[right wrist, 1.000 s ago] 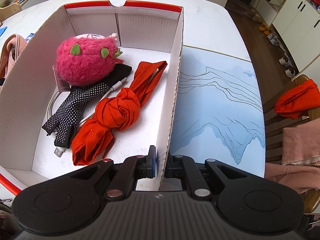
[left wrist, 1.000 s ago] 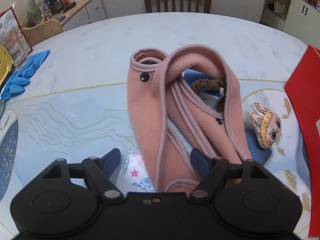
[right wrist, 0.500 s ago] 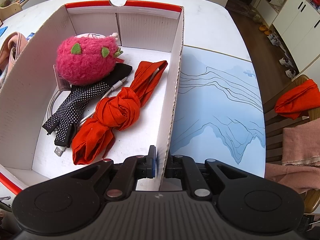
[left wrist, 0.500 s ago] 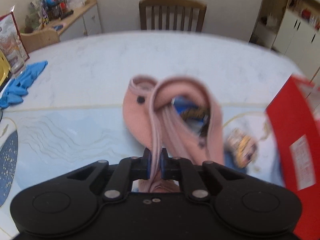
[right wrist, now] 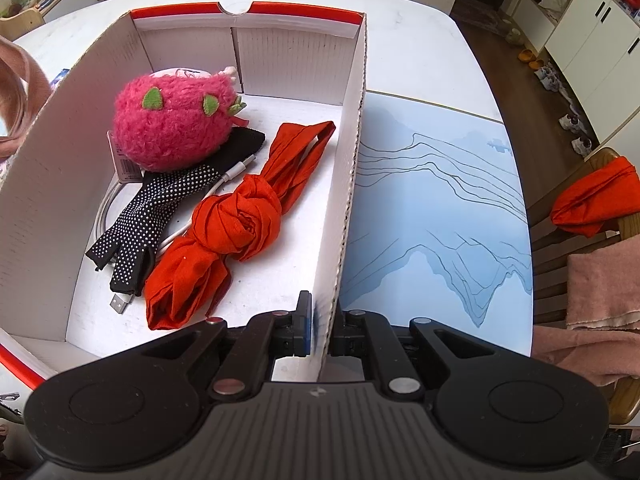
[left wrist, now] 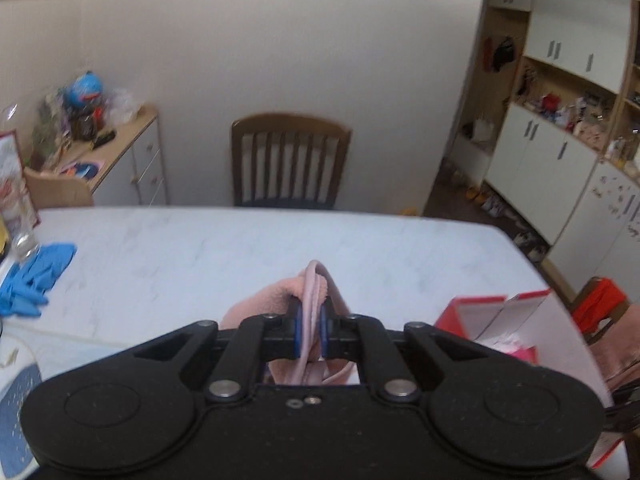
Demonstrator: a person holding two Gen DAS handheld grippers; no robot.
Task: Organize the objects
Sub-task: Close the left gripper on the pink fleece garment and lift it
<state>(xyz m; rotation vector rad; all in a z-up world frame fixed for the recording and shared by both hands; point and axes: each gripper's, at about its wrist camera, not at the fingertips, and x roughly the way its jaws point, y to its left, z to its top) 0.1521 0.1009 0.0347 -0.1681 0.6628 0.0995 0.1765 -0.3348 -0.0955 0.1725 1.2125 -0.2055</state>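
- My left gripper [left wrist: 309,334] is black with blue pads, and it pinches a dusty pink fleece garment [left wrist: 280,300].
- My right gripper [right wrist: 320,330] is black too.
- The box [right wrist: 352,168] is white inside with a red rim.
- At its 11 o'clock lies a shaggy magenta plush [right wrist: 172,124] with green leaf spots.
- A black glove [right wrist: 148,216] carries white dots.
- An orange-red knotted cloth [right wrist: 240,220] lies by it.
- The mat [right wrist: 436,208] is pale blue with dark line mountains.
- Bright blue gloves [left wrist: 32,276] lie at 9 o'clock on the white marbled table [left wrist: 200,256].
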